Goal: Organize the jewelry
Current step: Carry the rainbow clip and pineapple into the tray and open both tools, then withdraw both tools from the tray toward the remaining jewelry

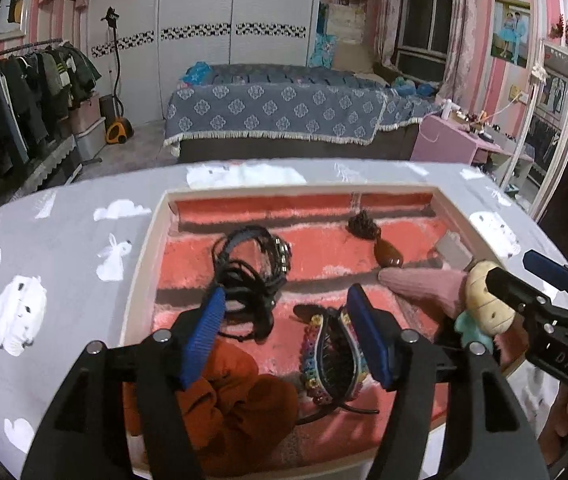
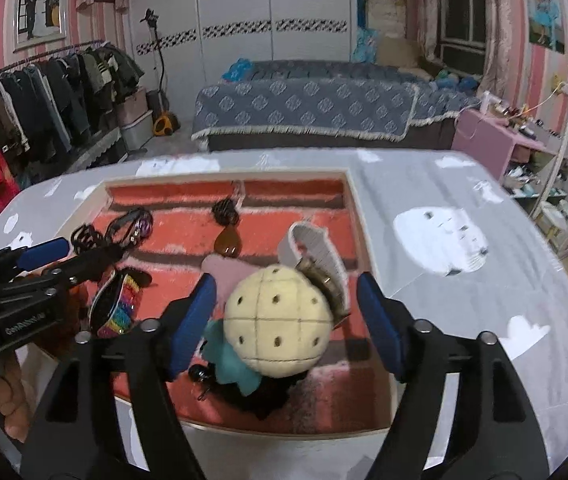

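Left wrist view shows your left tool (image 1: 288, 340) spread wide above the red-lined jewelry tray (image 1: 146, 248), over the rainbow beaded clip (image 1: 330, 360). Your right tool (image 2: 286, 320) gapes wide around the cream plush charm (image 2: 278, 320), touching neither pad, inside the tray.

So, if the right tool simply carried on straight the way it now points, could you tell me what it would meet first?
Most likely the cream plush ball charm, which lies between the open blue pads of the right tool, in the red-lined tray. Depth is unclear, so contact may be near.
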A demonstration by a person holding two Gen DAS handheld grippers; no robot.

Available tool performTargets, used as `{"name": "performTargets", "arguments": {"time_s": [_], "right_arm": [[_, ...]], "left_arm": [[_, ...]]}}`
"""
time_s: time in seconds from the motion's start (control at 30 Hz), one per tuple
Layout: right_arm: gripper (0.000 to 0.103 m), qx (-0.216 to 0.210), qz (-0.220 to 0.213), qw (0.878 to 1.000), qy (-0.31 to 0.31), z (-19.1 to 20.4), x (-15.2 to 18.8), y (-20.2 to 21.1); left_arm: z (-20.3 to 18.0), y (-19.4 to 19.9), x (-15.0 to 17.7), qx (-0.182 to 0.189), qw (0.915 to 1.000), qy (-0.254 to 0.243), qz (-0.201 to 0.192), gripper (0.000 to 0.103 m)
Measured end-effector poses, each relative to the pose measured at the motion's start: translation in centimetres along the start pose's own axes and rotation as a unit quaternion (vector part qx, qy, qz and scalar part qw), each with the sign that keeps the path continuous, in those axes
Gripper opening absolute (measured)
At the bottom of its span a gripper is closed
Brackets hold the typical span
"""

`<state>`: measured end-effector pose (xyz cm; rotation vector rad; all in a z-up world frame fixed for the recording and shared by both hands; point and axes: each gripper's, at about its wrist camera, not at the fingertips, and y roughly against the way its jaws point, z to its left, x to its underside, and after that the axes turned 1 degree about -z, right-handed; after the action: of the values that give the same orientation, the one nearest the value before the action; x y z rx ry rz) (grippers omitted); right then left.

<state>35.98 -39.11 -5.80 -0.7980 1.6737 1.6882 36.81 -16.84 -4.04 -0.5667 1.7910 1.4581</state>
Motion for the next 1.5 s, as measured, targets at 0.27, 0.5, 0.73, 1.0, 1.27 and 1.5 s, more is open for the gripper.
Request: {"name": "performTargets", "arguments": {"time_s": [0.27, 0.5, 0.73, 1.0, 1.27, 1.5], "right_arm": [[0.076, -0.014, -0.039, 0.999, -0.018, -0.9, -1.5, 3.4], [0.078, -0.01, -0.064, 0.998, 0.0, -0.2, -0.4, 7.8], [0.081, -0.026, -0.084, 0.996, 0.003, 0.7, 4.3, 12.9], [0.087, -0.056, -0.083, 0.995, 0.027, 3.2, 11.3, 16.8], [0.087, -0.061, -0.063, 0.996, -0.001, 2.5, 12.6, 16.4], [0.089, -0.051, -0.057, 0.997, 0.016, 2.9, 12.9, 16.0]], "left_arm": [[-0.8, 4.1, -1.4, -0.024, 0.9986, -0.013, -0.046, 0.064], [-0.1, 9.2, 0.4, -0.037, 0.997, -0.017, -0.066, 0.066], [2.3, 15.9, 6.2, -0.065, 0.9939, 0.004, -0.089, 0.078], [6.1, 20.5, 13.6, -0.091, 0.9907, 0.013, -0.101, 0.078], [9.7, 20.7, 17.3, -0.095, 0.9907, 0.063, -0.074, 0.081], [8.4, 19.5, 17.3, -0.103, 0.9933, 0.027, -0.044, 0.083]]}}
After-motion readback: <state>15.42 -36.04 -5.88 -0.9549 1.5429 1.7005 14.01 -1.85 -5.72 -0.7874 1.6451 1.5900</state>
